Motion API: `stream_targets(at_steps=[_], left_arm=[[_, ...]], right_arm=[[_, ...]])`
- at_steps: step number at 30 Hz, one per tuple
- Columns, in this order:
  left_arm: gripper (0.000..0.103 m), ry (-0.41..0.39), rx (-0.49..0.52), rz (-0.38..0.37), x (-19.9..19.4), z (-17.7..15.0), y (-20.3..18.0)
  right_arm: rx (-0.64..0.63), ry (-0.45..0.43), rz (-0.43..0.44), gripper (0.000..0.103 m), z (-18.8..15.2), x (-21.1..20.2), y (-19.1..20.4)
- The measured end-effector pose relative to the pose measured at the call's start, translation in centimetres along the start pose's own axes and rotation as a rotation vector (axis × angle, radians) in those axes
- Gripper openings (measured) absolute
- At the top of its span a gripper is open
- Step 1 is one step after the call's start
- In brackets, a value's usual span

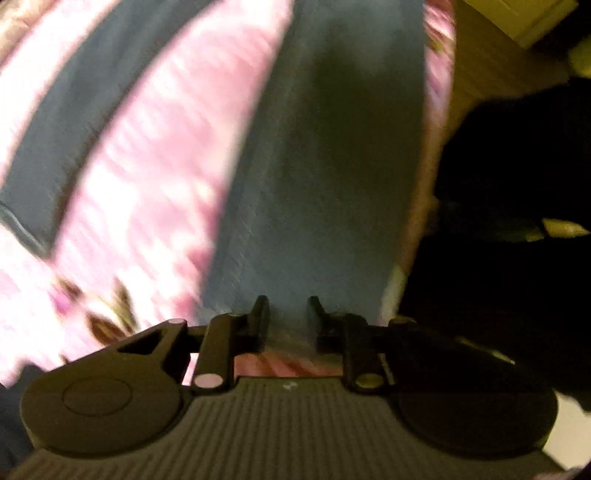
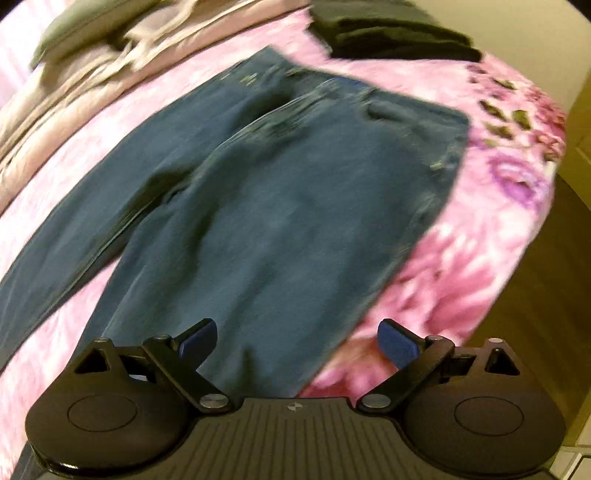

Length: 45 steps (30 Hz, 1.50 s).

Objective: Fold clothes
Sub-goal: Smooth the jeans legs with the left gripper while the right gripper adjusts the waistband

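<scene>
Blue jeans [image 2: 280, 206] lie spread flat on a pink floral bedspread [image 2: 491, 236], waistband at the far end, legs running toward the near left. In the right wrist view one leg splits off to the left, the other comes down toward the camera. Right gripper [image 2: 297, 341] hovers over the near leg, jaws wide apart, blue pads [image 2: 397, 341] clear of the cloth, nothing between them. Both views are motion-blurred.

Left gripper [image 1: 286, 319] points down at a jeans leg [image 1: 325, 177]; its fingers [image 1: 260, 317] stand a narrow gap apart. Denim sits right behind the gap, but I cannot tell if the tips are touching or pinching it. The second leg [image 1: 74, 122] crosses the far left of that view, pink spread between the two.

A dark folded pile [image 2: 391, 33] lies at the far right of the bed. Rumpled beige and grey bedding [image 2: 99, 48] at the far left. Wooden floor [image 2: 554, 280] to the right of the bed.
</scene>
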<state>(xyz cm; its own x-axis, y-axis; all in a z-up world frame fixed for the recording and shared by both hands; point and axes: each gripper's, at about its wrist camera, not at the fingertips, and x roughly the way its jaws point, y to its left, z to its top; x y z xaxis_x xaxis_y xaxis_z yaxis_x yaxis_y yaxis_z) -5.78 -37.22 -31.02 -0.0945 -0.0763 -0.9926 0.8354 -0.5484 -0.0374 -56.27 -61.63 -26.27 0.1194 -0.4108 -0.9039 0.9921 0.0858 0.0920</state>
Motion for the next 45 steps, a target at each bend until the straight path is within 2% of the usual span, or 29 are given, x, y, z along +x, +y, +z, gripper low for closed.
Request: stream_targets(at_steps=[3, 5, 8, 12, 15, 17, 18, 19, 22, 25, 28, 29, 30, 31, 32, 33, 34, 37, 40, 42, 43, 45], left_arm=[[0.026, -0.078, 0.002, 0.048, -0.3, 6.3, 0.1], [0.027, -0.14, -0.007, 0.071, -0.5, 11.0, -0.4], [0.028, -0.235, -0.012, 0.077, 0.2, 19.3, -2.4], [0.028, -0.351, -0.008, 0.081, 1.9, 30.6, -6.2], [0.028, -0.39, 0.025, 0.089, 4.5, 38.1, -9.2], [0.029, -0.386, 0.061, 0.101, 6.6, 42.2, -10.4], [0.029, -0.384, 0.08, 0.107, 7.7, 44.2, -11.0], [0.029, -0.382, 0.098, 0.113, 8.7, 46.2, -11.7], [0.029, -0.308, 0.155, 0.127, 11.6, 49.4, -12.2], [0.032, -0.261, 0.16, 0.118, 13.0, 50.7, -12.3], [0.032, -0.225, 0.146, 0.112, 13.5, 51.7, -12.4], [0.032, -0.224, 0.14, 0.109, 13.2, 51.7, -12.4], [0.031, -0.227, 0.134, 0.104, 12.8, 51.8, -12.5], [0.031, -0.238, 0.128, 0.098, 12.1, 51.7, -12.4], [0.031, -0.255, 0.12, 0.097, 11.3, 51.6, -12.3], [0.031, -0.277, 0.113, 0.098, 10.6, 51.8, -12.3], [0.031, -0.299, 0.105, 0.098, 9.9, 52.0, -12.4], [0.031, -0.365, 0.072, 0.083, 9.2, 53.9, -12.2], [0.031, -0.402, 0.067, 0.086, 9.6, 56.2, -12.5], [0.031, -0.408, 0.074, 0.096, 10.5, 57.5, -12.8], [0.031, -0.405, 0.076, 0.099, 11.0, 57.8, -12.8], [0.031, -0.399, 0.078, 0.106, 12.2, 58.6, -12.9]], right_arm=[[0.056, -0.044, -0.01, 0.096, 2.4, 0.2, -3.2], [0.07, -0.081, 0.0, 0.096, 5.0, 0.6, -5.5], [0.068, -0.131, 0.041, 0.096, 9.3, 2.2, -9.4], [0.115, -0.134, 0.097, 0.095, 14.6, 6.2, -15.1], [0.137, -0.108, 0.141, 0.075, 17.1, 9.1, -18.4], [0.169, -0.088, 0.183, 0.074, 17.9, 10.7, -20.5], [0.189, -0.081, 0.202, 0.063, 18.1, 11.4, -21.4], [0.213, -0.068, 0.22, 0.032, 18.2, 12.0, -22.2], [0.265, -0.05, 0.279, 0.014, 19.0, 12.4, -24.3], [0.271, -0.088, 0.315, 0.014, 20.1, 11.3, -26.0], [0.195, -0.023, 0.321, 0.015, 20.8, 11.7, -25.7], [0.159, -0.002, 0.309, 0.018, 21.3, 11.6, -25.3], [0.126, 0.001, 0.293, 0.039, 21.7, 11.3, -24.9], [0.077, -0.032, 0.251, 0.063, 22.2, 10.4, -24.3], [0.028, -0.067, 0.219, 0.069, 22.7, 9.6, -23.7], [-0.021, -0.109, 0.223, 0.07, 23.2, 8.7, -23.1], [-0.072, -0.145, 0.235, 0.07, 23.8, 7.9, -22.3], [-0.229, -0.149, 0.389, 0.07, 26.3, 8.1, -18.7], [-0.387, -0.091, 0.55, 0.07, 28.8, 11.0, -14.0], [-0.468, -0.048, 0.598, 0.068, 30.0, 13.7, -11.0], [-0.507, -0.023, 0.619, 0.058, 30.6, 15.2, -9.6], [-0.553, 0.043, 0.628, 0.05, 31.1, 18.2, -7.5]])
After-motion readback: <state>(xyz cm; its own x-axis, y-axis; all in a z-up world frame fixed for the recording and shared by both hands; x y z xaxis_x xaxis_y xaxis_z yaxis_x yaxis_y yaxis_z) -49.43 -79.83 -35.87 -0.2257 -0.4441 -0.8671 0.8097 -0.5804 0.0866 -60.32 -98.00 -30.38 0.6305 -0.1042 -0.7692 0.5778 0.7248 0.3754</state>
